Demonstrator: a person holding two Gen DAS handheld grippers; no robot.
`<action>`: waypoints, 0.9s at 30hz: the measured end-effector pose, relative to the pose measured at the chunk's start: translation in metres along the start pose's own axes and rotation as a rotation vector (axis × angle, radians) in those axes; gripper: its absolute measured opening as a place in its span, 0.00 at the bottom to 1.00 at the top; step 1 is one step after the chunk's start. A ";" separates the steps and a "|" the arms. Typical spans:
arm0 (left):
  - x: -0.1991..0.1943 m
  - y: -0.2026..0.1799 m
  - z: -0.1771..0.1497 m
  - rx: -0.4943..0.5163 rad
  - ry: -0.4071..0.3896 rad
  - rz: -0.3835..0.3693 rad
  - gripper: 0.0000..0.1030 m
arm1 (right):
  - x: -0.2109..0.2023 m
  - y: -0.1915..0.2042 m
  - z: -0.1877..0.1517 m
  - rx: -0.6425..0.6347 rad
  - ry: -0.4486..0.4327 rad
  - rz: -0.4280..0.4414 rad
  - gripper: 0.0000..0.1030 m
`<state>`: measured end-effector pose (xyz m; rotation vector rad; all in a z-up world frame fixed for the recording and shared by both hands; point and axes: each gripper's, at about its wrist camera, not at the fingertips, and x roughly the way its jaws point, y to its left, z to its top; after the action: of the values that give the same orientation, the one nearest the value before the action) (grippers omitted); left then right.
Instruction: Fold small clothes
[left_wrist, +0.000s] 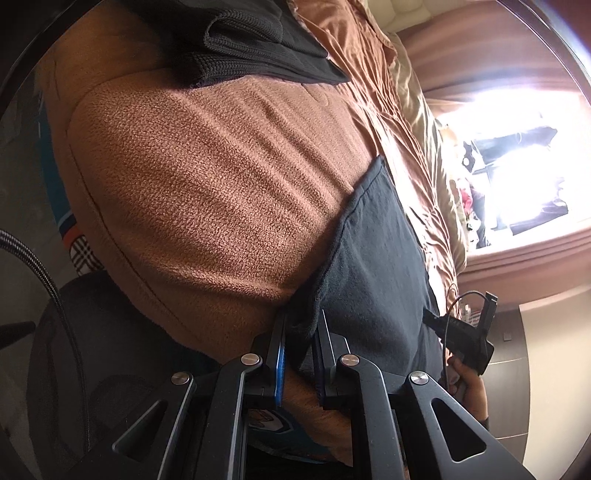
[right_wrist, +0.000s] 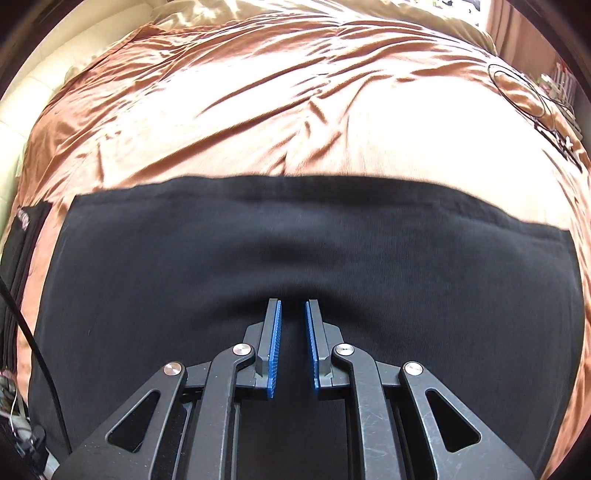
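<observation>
A black garment (right_wrist: 295, 251) lies spread flat on the copper bedspread (right_wrist: 295, 92). In the left wrist view the same garment (left_wrist: 373, 258) hangs over the bed's edge. My left gripper (left_wrist: 301, 325) is shut on the garment's edge, with bunched cloth between the blue-padded fingers. My right gripper (right_wrist: 293, 306) hovers over the garment's middle with its fingers a small gap apart and nothing between them. It also shows in the left wrist view (left_wrist: 465, 339), held in a hand at the garment's far side.
A folded black knit piece (left_wrist: 251, 44) lies on the brown fleece blanket (left_wrist: 207, 192). Another dark folded cloth (right_wrist: 22, 251) sits at the bed's left. A thin cable loop (right_wrist: 524, 92) lies at the far right. A cream headboard (right_wrist: 44, 74) is at the left.
</observation>
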<state>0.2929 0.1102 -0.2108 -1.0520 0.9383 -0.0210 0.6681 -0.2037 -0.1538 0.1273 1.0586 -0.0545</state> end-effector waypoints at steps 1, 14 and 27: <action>0.000 0.000 0.000 -0.004 0.001 0.001 0.13 | 0.002 0.000 0.004 -0.001 -0.002 -0.002 0.10; 0.001 -0.003 -0.004 0.013 -0.005 0.014 0.12 | 0.027 0.000 0.044 0.003 -0.006 -0.022 0.10; -0.001 0.010 0.000 -0.021 0.021 -0.059 0.10 | -0.020 0.013 -0.022 -0.058 0.005 0.018 0.10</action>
<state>0.2885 0.1154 -0.2175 -1.1008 0.9281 -0.0710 0.6407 -0.1887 -0.1461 0.0845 1.0632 -0.0073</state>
